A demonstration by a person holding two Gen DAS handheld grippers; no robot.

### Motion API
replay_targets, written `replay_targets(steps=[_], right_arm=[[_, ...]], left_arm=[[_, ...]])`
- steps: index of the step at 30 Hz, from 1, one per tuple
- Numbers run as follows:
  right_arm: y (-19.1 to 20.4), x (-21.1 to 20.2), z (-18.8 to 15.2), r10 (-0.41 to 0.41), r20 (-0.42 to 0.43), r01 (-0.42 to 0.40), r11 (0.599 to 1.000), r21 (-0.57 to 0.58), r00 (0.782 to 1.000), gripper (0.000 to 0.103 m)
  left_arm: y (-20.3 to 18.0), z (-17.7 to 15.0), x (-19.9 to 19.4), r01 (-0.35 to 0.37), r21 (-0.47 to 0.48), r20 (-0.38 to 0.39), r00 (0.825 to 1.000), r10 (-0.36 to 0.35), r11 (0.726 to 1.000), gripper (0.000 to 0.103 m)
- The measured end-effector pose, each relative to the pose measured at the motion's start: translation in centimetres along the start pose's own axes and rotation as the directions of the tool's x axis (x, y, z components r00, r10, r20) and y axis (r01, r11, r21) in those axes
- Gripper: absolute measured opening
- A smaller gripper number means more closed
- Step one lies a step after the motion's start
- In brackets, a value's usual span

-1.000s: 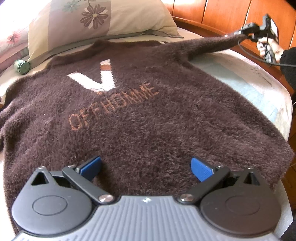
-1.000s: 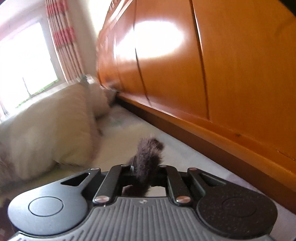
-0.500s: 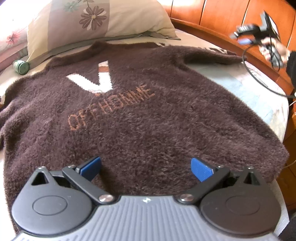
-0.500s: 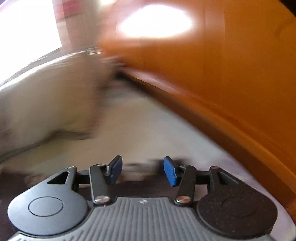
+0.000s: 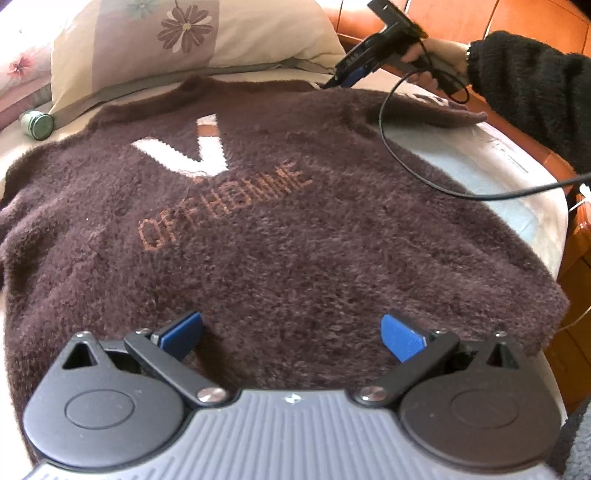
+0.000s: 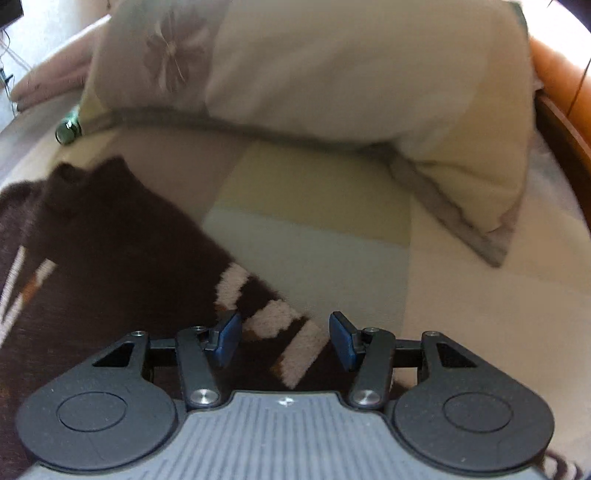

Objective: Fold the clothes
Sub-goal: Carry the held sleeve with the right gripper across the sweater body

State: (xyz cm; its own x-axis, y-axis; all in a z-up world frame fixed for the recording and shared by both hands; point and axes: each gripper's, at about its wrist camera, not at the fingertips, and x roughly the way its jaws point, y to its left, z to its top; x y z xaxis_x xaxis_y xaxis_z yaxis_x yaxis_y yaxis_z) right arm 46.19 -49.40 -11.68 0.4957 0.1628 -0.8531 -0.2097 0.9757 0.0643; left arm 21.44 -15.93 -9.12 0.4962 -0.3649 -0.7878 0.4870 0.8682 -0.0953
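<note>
A dark brown fuzzy sweater [image 5: 280,236] lies flat on the bed, front up, with a white V and orange "OFF HOMME" lettering. My left gripper [image 5: 291,332] hovers open over its near hem, nothing between the blue pads. The right sleeve [image 5: 443,110] lies stretched toward the headboard. A hand in a black sleeve holds my right gripper [image 5: 332,83] at the sweater's far shoulder, beside the collar. In the right wrist view that gripper [image 6: 284,332] is open above the sleeve's white stripes [image 6: 273,317], and the pads press on nothing.
A flowered pillow [image 5: 192,33] lies just behind the collar, with a small green jar [image 5: 37,123] to its left. The orange wooden headboard [image 5: 517,22] runs along the far right. A black cable [image 5: 406,162] loops over the sweater's right side. Pale bedsheet [image 5: 498,173] shows beyond it.
My right gripper let go of the sleeve's cuff, opened, and swung left from the headboard to the shoulder by the collar. The sleeve dropped onto the bed. The left gripper stayed put.
</note>
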Motion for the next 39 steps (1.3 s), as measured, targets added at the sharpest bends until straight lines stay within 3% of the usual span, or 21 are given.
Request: replay_targets(steps=[3,6,7,9,13,17,18,23,27,29,32,36,39], right_arm=[[-0.3,0.8,-0.3,-0.004,0.007,0.004,1.000,-0.022,1.000,0.073],[-0.3,1.2,-0.7,0.011,0.023,-0.010,1.000,-0.029,1.000,0.073],[-0.1,1.1,-0.7,0.022,0.024,-0.021,0.999,-0.034,0.999,0.068],[0.5,0.9,-0.4,0.092,0.023,-0.091,0.994,-0.056,0.995,0.022],[2.5,0.0,-0.8,0.042,0.033,-0.036,0.984,-0.173,0.999,0.014],[1.9,-0.4,0.4,-0.019,0.101,0.032,0.991,-0.132,0.995,0.009],[1.5,-0.5,0.8,-0.034,0.122,0.047,0.994,-0.104,0.992,0.010],[1.2,0.7,1.4,-0.032,0.019,0.032,0.999,-0.019,0.999,0.013],[2.4,-3.4,1.1,-0.020,0.073,0.021,1.000,-0.008,0.997,0.021],[4.3,-6.0,-0.1,0.019,0.101,-0.013,0.998,-0.065,0.995,0.027],[6.9,-8.4,-3.2,-0.028,0.105,0.042,0.991,-0.129,0.994,0.028],[6.0,-9.2,-7.0,-0.110,0.058,0.112,0.993,-0.025,0.992,0.028],[4.8,-6.4,-7.6,-0.135,0.005,0.134,0.987,0.084,0.991,0.033]], left_arm=[[0.3,0.1,0.6,0.005,-0.002,0.008,1.000,-0.005,1.000,0.102],[0.3,0.2,0.9,0.005,0.007,0.016,1.000,-0.005,1.000,0.102],[0.3,0.2,1.0,0.004,0.010,0.018,1.000,-0.005,1.000,0.102],[0.2,0.2,1.0,0.005,0.016,0.022,1.000,-0.005,1.000,0.102],[0.1,0.1,1.1,-0.002,0.025,0.028,1.000,0.001,1.000,0.102],[0.2,0.2,1.0,-0.004,0.016,0.027,1.000,0.003,1.000,0.102],[0.2,0.1,0.9,-0.004,0.011,0.026,1.000,0.003,1.000,0.102],[0.3,-0.1,0.3,0.000,0.011,0.012,1.000,0.000,1.000,0.102],[0.9,-0.2,-0.3,-0.005,-0.007,0.017,1.000,0.005,1.000,0.102],[1.1,-0.2,-0.6,-0.006,-0.025,0.021,1.000,0.006,1.000,0.102],[1.0,-0.2,-1.1,-0.006,-0.037,0.026,1.000,0.007,0.999,0.102],[0.6,-0.9,-1.7,-0.003,-0.026,0.029,1.000,0.004,1.000,0.102],[0.4,-1.2,-1.7,-0.011,-0.029,0.013,1.000,0.011,1.000,0.102]])
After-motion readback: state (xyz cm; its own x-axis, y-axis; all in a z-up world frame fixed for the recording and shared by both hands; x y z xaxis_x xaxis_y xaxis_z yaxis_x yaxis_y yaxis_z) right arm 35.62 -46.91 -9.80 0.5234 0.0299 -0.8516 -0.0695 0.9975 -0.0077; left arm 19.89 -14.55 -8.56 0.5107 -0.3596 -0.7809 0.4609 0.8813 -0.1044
